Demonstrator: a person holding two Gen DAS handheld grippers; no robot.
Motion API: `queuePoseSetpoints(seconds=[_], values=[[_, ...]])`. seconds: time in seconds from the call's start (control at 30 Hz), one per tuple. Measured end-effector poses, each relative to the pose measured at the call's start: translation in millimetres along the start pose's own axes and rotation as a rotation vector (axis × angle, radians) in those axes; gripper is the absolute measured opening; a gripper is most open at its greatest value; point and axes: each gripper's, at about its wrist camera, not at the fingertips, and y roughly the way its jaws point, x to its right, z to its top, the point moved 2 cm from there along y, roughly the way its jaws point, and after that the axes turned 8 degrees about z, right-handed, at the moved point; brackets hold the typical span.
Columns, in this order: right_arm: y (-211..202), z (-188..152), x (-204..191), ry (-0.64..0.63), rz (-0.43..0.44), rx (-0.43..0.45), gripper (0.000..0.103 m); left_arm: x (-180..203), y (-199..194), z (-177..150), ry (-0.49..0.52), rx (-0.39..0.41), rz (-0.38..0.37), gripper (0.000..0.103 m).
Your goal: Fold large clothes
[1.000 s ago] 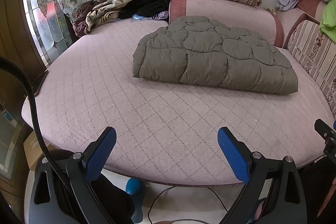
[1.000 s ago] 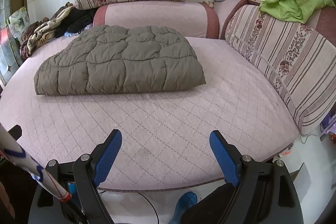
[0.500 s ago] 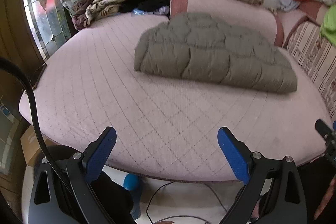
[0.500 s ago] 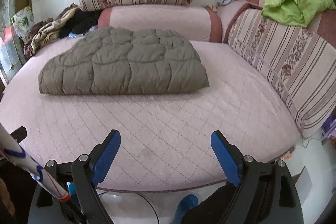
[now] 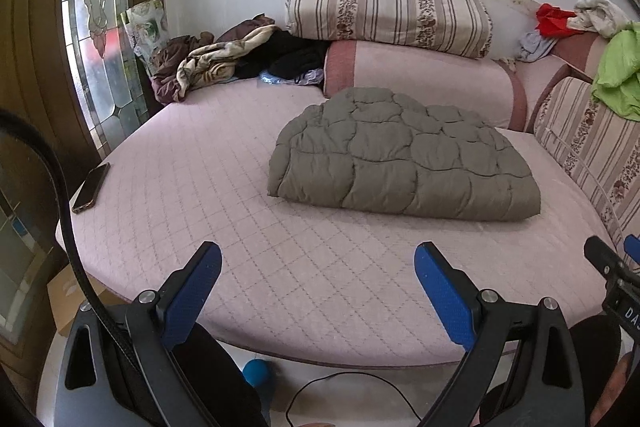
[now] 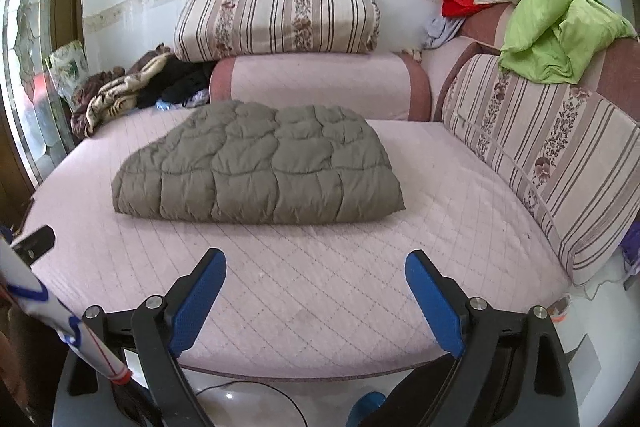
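Observation:
A grey-brown quilted padded garment (image 5: 404, 159) lies folded into a thick bundle on the pink quilted bed (image 5: 224, 227). It also shows in the right wrist view (image 6: 260, 171). My left gripper (image 5: 318, 287) is open and empty, held above the bed's front edge, well short of the garment. My right gripper (image 6: 316, 299) is open and empty too, at the front edge of the bed (image 6: 440, 219), apart from the garment.
A phone (image 5: 91, 187) lies at the bed's left edge. Striped cushions (image 5: 388, 7) and a pink bolster (image 5: 420, 75) line the back. A heap of clothes (image 5: 224, 55) sits at the back left. A green cloth (image 6: 560, 31) drapes over the right backrest (image 6: 552, 155).
Both grippers have pulled back and tilted up, so more of the wall shows and the garment looks farther away. The garment has not moved. Both grippers stay open.

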Motion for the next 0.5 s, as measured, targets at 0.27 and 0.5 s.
queuePoseSetpoints(seconds=[0.27,0.5], values=[[7.6,-3.4,0.8,-0.005,-0.010,-0.010,0.094,7.6,0.6,-2.7,0.011,0.012,-0.014,0.097],[24.1,-7.5,3.8,-0.007,-0.007,-0.042,0.094,12.7,22.0,-7.4,0.035,-0.035,0.004,0.097]])
